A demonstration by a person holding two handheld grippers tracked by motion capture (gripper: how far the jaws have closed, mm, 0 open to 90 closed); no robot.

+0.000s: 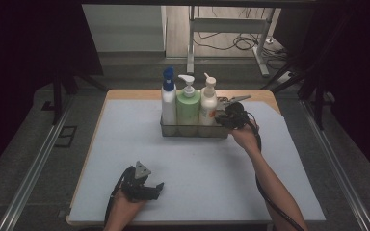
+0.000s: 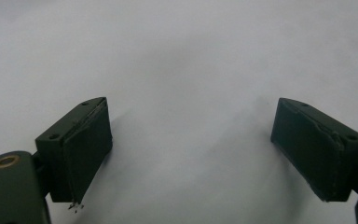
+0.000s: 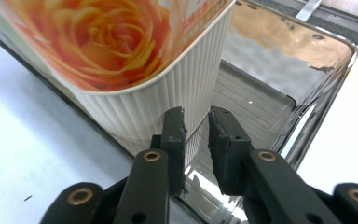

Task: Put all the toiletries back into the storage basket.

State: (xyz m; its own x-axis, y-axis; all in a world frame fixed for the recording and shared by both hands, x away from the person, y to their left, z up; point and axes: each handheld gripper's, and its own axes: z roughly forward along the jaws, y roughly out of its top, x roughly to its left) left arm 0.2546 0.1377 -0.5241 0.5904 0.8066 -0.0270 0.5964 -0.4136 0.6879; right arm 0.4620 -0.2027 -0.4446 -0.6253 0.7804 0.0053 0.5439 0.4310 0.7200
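Note:
A clear tray at the table's far middle holds three pump bottles: a white one with a blue cap, a green one and a white one with an orange rose label. My right gripper is at the tray's right end. In the right gripper view its jaws stand a little apart astride the tray's clear wall, just below the rose bottle, with the pads not pressing on it. My left gripper rests near the front edge, wide open over bare table.
The pale blue mat covers most of the wooden table. A black cable trails from the right gripper along the forearm. Beyond the table's far edge stand a desk frame and floor cables.

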